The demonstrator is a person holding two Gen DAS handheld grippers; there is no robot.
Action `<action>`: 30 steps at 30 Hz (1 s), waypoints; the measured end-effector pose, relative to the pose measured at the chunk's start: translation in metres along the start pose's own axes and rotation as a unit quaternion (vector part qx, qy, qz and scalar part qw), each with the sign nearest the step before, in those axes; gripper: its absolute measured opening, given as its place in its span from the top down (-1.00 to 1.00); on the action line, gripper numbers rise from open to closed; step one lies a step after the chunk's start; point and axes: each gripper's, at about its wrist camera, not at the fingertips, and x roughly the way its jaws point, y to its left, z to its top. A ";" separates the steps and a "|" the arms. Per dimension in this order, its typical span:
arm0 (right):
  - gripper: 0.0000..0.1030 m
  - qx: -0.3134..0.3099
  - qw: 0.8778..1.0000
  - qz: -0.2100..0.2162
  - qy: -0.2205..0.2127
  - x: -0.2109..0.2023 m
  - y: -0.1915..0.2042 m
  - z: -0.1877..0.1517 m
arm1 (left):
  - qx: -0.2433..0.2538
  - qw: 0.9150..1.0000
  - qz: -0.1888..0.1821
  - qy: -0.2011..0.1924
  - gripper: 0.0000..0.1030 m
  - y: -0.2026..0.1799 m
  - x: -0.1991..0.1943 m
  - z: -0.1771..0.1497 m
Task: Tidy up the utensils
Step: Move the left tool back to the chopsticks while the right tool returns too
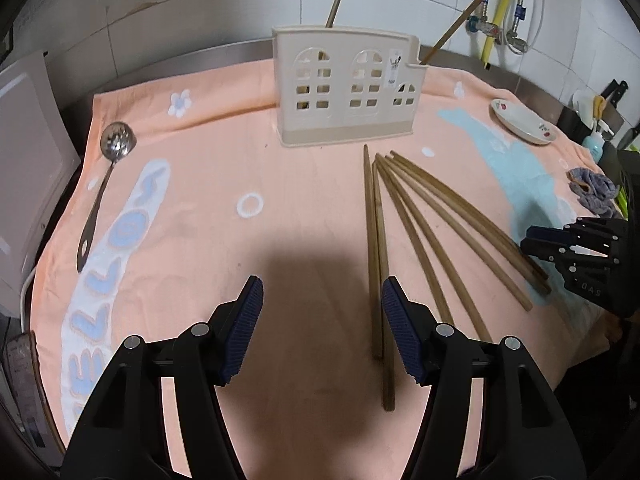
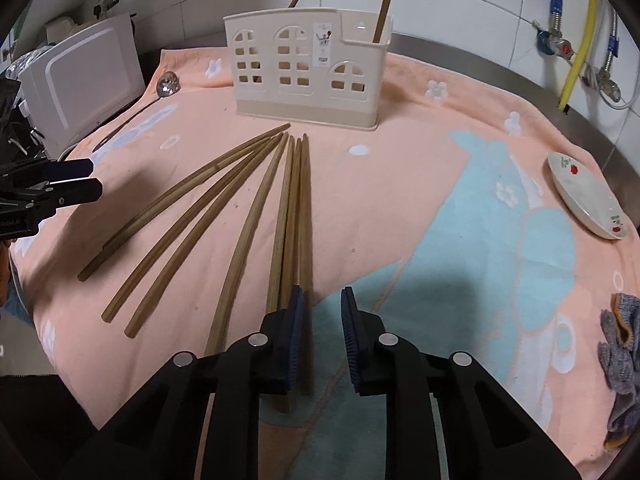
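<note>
Chopsticks (image 2: 256,216) lie fanned on the peach towel (image 1: 208,184), their far tips bunched just in front of the cream utensil holder (image 1: 348,92) and their near ends spread toward both cameras. Two more chopsticks (image 1: 337,0) stand upright in the holder, one in the tall part and one in the low end compartment. A slotted metal ladle (image 1: 102,184) lies well apart on the towel's left side, near the edge where a white appliance (image 2: 84,80) stands. A small painted dish (image 2: 584,196) sits by the towel's right edge, and a grey cloth (image 2: 620,360) lies at the near right corner. Bare towel stretches between the ladle and the chopsticks, and between the chopsticks and the dish.

The left gripper (image 1: 322,328) tilts down over open towel with its jaws well apart and nothing between them; the leftmost pair of chopsticks passes just beside its right pad. The right gripper (image 2: 322,340) also points down at the near ends of the rightmost chopsticks. Its jaws stand narrow with a clear gap; one chopstick runs down between the pads, close against the left one, while the right pad stands clear of it, so no clamp shows.

Near ends of several chopsticks are hidden under the right gripper's fingers. The upright chopsticks are cut off at the top of the right wrist view.
</note>
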 end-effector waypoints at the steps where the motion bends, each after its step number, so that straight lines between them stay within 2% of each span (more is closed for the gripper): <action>1: 0.68 -0.002 1.000 0.000 0.002 0.001 0.001 -0.001 | -0.001 1.000 -0.001 0.001 -0.20 0.001 0.000 -0.001; 6: 0.76 -0.009 1.000 0.004 0.007 0.005 0.004 -0.001 | 0.002 1.000 -0.008 0.007 -0.19 -0.002 0.003 -0.003; 19: 0.80 -0.020 1.000 0.001 0.010 0.005 0.005 -0.001 | 0.020 0.999 -0.032 0.037 0.41 -0.018 0.028 -0.004; 26: 0.81 -0.026 1.000 0.000 0.010 0.006 0.007 -0.002 | 0.026 0.998 -0.036 0.050 0.55 -0.023 0.040 -0.001; 30: 0.81 -0.024 1.000 -0.002 0.015 0.010 0.006 -0.004 | 0.027 0.998 -0.034 0.051 0.56 -0.024 0.043 0.001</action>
